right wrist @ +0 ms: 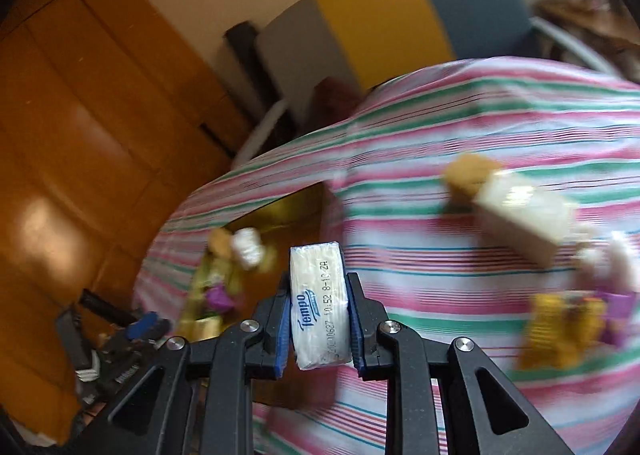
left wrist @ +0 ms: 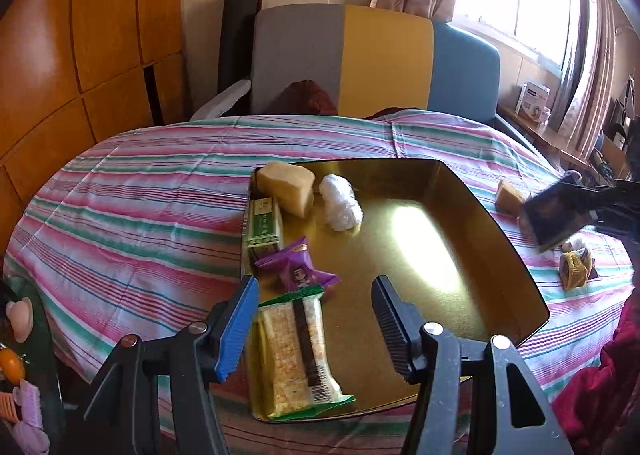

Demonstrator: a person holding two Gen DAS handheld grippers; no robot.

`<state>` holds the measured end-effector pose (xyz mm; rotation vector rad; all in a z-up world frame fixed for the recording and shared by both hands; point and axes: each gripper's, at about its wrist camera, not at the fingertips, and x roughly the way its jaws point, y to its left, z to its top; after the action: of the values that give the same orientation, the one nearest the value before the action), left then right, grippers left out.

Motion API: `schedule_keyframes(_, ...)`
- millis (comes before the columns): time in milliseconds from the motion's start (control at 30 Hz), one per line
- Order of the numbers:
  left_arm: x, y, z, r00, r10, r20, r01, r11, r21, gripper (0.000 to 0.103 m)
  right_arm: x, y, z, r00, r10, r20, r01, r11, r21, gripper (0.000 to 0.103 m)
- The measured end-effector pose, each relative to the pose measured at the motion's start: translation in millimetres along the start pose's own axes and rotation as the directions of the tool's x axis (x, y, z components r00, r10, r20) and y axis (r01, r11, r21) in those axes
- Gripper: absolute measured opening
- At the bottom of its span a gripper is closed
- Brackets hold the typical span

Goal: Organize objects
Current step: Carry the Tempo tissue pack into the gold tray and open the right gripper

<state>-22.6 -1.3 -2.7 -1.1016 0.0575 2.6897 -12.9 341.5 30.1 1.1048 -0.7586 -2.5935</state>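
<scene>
A gold tray (left wrist: 460, 255) lies on the striped tablecloth. Along its left side lie a pale sponge-like block (left wrist: 286, 185), a white wrapped roll (left wrist: 340, 203), a green box (left wrist: 264, 225), a purple snack packet (left wrist: 298, 271) and a long green-edged cracker packet (left wrist: 296, 355). My left gripper (left wrist: 316, 323) is open, low over the tray's near left, fingers either side of the cracker packet. My right gripper (right wrist: 318, 319) is shut on a Tempo tissue pack (right wrist: 318, 307), held above the table; it shows as a dark blurred shape at the right of the left wrist view (left wrist: 560, 211).
On the cloth right of the tray lie a sponge block (left wrist: 510, 195), a yellow packet (left wrist: 576, 269) and a small white item (left wrist: 574, 243). A grey, yellow and blue chair (left wrist: 376, 59) stands behind the table. A wooden wardrobe (left wrist: 80, 35) is at left.
</scene>
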Motion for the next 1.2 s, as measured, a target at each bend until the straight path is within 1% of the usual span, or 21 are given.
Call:
schedule_keyframes(67,-3.9,9.4,-0.3,1.000,0.010,0.001,-0.010,1.000,-0.013,0.059,25.6,19.7,0.7,0.998,0.057,-0.040,-0.058,0.998,-0.010,0.024)
schedule_keyframes(200,-7.9,30.0,-2.3,0.999,0.043,-0.009,-0.043,0.997,-0.058,0.059,78.8,51.9,-0.4,0.984,0.126,-0.127,-0.129,0.992,-0.017,0.024)
schedule_keyframes(300,-7.0,46.0,-4.9,0.998,0.056,-0.018,-0.058,0.993,-0.106,0.059,120.9,68.8,-2.3,0.971,0.151,-0.185,-0.153,0.988,0.004,0.024)
schedule_keyframes(400,-2.9,54.0,-7.1,0.998,0.056,-0.022,-0.058,0.990,-0.125,0.059,159.5,77.2,-3.4,0.958,0.188,-0.218,-0.176,0.982,0.074,0.024)
schedule_keyframes(433,-1.6,54.9,-7.9,0.998,0.053,-0.024,-0.055,0.990,-0.128,0.059,171.3,79.0,-4.5,0.952,0.199,-0.232,-0.182,0.979,0.094,0.024)
schedule_keyframes(500,2.3,55.5,-9.5,0.999,0.040,-0.034,-0.045,0.990,-0.134,0.059,196.4,82.4,-6.8,0.947,0.194,-0.255,-0.167,0.978,0.125,0.024)
schedule_keyframes(600,8.2,54.9,-12.5,0.998,0.031,-0.053,-0.038,0.990,-0.136,0.059,229.8,88.6,-10.9,0.943,0.159,-0.292,-0.123,0.983,0.138,0.025)
schedule_keyframes(667,11.9,53.2,-13.8,0.998,0.019,-0.065,-0.028,0.990,-0.138,0.059,244.2,93.5,-11.9,0.943,0.151,-0.296,-0.115,0.984,0.136,0.030)
schedule_keyframes(700,12.4,52.1,-14.8,0.998,0.016,-0.067,-0.025,0.991,-0.134,0.059,249.4,96.3,-11.3,0.946,0.126,-0.298,-0.093,0.988,0.124,0.036)
schedule_keyframes(767,12.7,50.2,-15.4,0.998,0.016,-0.067,-0.025,0.991,-0.128,0.059,254.5,101.2,-10.4,0.953,0.065,-0.296,-0.043,0.996,0.078,0.042)
schedule_keyframes(800,12.5,50.0,-15.6,0.998,0.014,-0.067,-0.023,0.991,-0.128,0.059,255.8,102.6,-10.9,0.952,0.054,-0.300,-0.036,0.997,0.064,0.052)
schedule_keyframes(833,12.3,50.0,-15.5,0.998,0.015,-0.066,-0.024,0.992,-0.128,0.059,256.2,102.4,-11.6,0.951,0.049,-0.306,-0.032,0.998,0.060,0.065)
schedule_keyframes(867,11.8,50.0,-15.2,0.998,0.018,-0.065,-0.026,0.992,-0.127,0.059,254.5,101.4,-11.1,0.952,0.058,-0.300,-0.040,0.997,0.064,0.071)
schedule_keyframes(900,11.1,49.8,-15.4,0.998,0.023,-0.062,-0.031,0.992,-0.126,0.059,251.4,100.6,-10.4,0.955,0.054,-0.293,-0.036,0.997,0.064,0.081)
schedule_keyframes(933,11.0,49.9,-15.0,0.998,0.026,-0.061,-0.033,0.992,-0.125,0.060,245.6,99.7,-10.3,0.959,0.049,-0.278,-0.033,0.998,0.062,0.084)
schedule_keyframes(1000,10.4,49.4,-14.4,0.998,0.036,-0.060,-0.043,0.991,-0.124,0.060,233.7,97.6,-10.1,0.966,0.058,-0.253,-0.043,0.997,0.063,0.084)
schedule_keyframes(1067,9.0,48.1,-14.6,0.997,0.049,-0.057,-0.056,0.992,-0.116,0.060,224.1,94.3,-10.3,0.968,0.064,-0.243,-0.049,0.996,0.068,0.084)
schedule_keyframes(1200,4.1,42.6,-13.7,0.997,0.068,-0.040,-0.072,0.993,-0.096,0.060,202.8,93.9,-15.3,0.973,0.043,-0.226,-0.036,0.999,0.035,0.086)
